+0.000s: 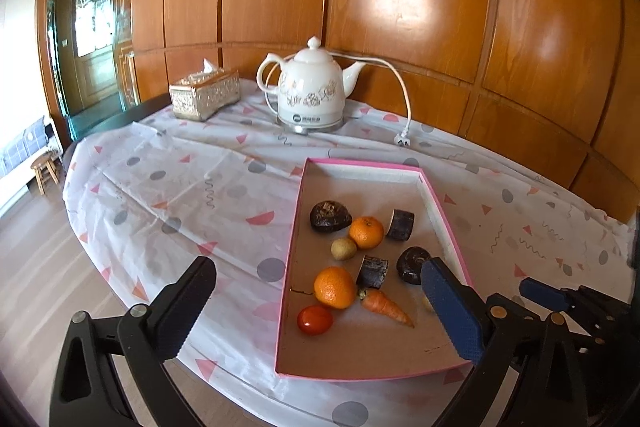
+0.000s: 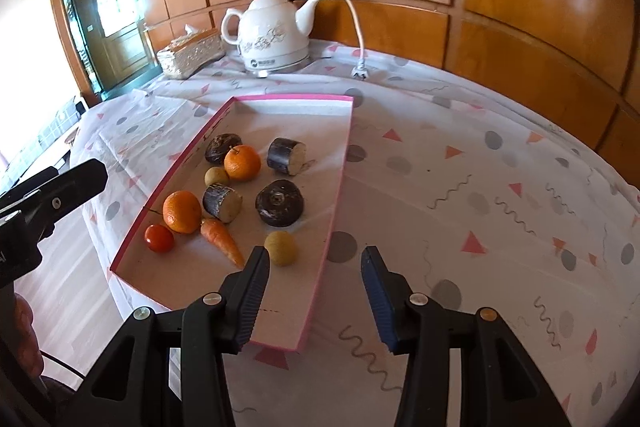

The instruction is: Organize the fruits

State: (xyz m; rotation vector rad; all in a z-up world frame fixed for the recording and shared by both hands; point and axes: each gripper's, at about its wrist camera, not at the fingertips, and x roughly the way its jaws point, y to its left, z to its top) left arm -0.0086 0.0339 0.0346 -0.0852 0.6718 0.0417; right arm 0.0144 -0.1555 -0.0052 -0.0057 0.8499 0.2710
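Pink-rimmed tray (image 1: 443,203), orange tangerines (image 1: 366,231), seemingly floral white kettle (image 1: 310,93)

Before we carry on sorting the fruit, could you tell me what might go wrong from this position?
1. The pink-edged tray lies near the table's front edge; a nudge from either open gripper could push it off.
2. The round pieces, such as the small yellow fruit beside the right gripper, may roll if clipped.
3. The left gripper hangs wide open over the tomato and carrot, so a descent could trap both.
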